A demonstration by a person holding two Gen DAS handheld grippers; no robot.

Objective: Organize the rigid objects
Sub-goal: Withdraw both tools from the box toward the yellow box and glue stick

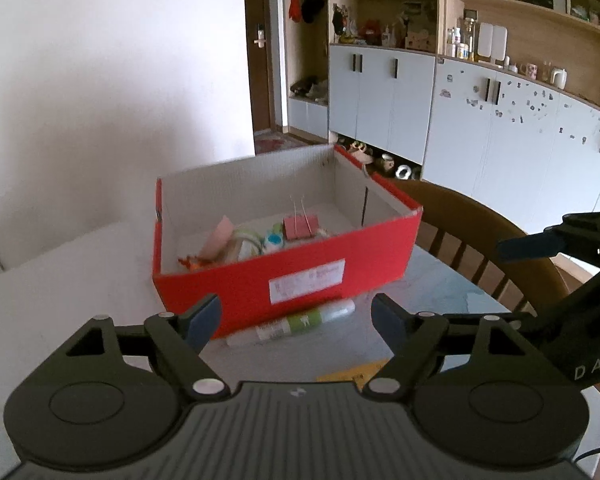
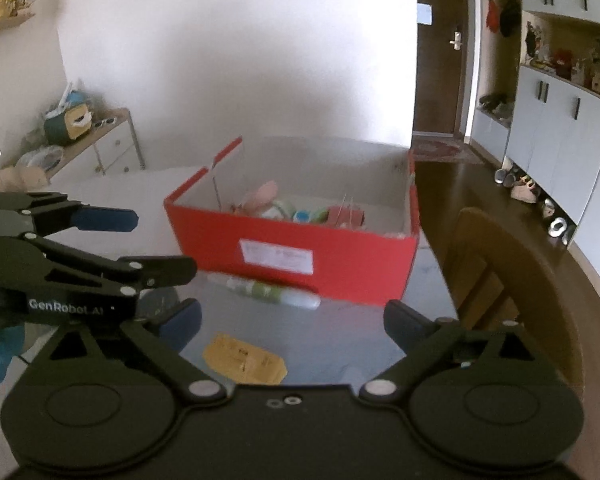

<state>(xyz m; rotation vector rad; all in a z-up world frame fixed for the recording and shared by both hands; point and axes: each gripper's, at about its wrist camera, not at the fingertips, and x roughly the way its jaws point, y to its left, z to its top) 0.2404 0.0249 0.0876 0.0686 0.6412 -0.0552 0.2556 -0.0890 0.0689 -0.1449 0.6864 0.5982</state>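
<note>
Table (image 2: 340,332), pale marbled top. Red box (image 2: 300,256), open, toward 12 o'clock. White-and-green tube (image 2: 268,292) lying flat along box's near wall, just beside it. Flat yellow packet (image 2: 244,360) toward 6 o'clock, apart from tube.

A wooden chair (image 2: 496,280), white cabinets (image 1: 384,92), and perhaps shoes (image 2: 524,192) beneath.

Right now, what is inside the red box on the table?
Inside the red box lie a pink binder clip, a pale pink piece, a tape roll and a small orange thing. The front wall hides the floor nearest it.
</note>
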